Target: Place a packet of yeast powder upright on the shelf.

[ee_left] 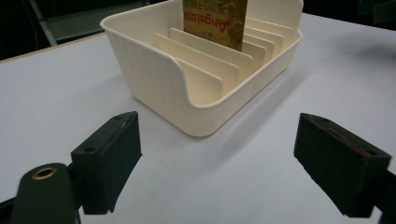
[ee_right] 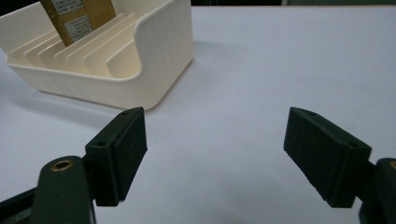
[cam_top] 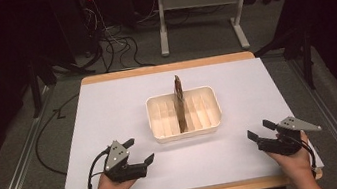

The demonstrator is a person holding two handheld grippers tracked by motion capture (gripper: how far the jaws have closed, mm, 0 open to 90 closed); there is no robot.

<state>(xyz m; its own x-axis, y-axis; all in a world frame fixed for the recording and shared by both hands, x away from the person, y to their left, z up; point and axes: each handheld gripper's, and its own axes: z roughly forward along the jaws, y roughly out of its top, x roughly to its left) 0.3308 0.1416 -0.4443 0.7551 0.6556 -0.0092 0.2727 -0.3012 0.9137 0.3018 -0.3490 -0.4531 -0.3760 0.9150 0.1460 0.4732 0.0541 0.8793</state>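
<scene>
A cream plastic rack tray (cam_top: 210,118) with several upright dividers sits in the middle of the white table mat (cam_top: 123,106). A thin brown card-like packet (cam_top: 180,103) stands on edge in one of its middle slots. The tray's corner (ee_left: 159,79) rises ahead of my left jaws, with the printed brown packet (ee_left: 215,18) standing in its slots; its wall (ee_right: 163,51) and the packet (ee_right: 77,18) sit ahead and left of my right jaws. My left gripper (cam_top: 140,151) rests open near the front left. My right gripper (cam_top: 258,129) rests open near the front right. Nothing lies between either pair of jaws.
The mat lies on a wooden tabletop (cam_top: 167,67) whose edges show at the back and front. Behind the table stand a white desk frame (cam_top: 200,14) and loose cables (cam_top: 113,42) on the floor. Metal rails (cam_top: 13,183) run along both sides.
</scene>
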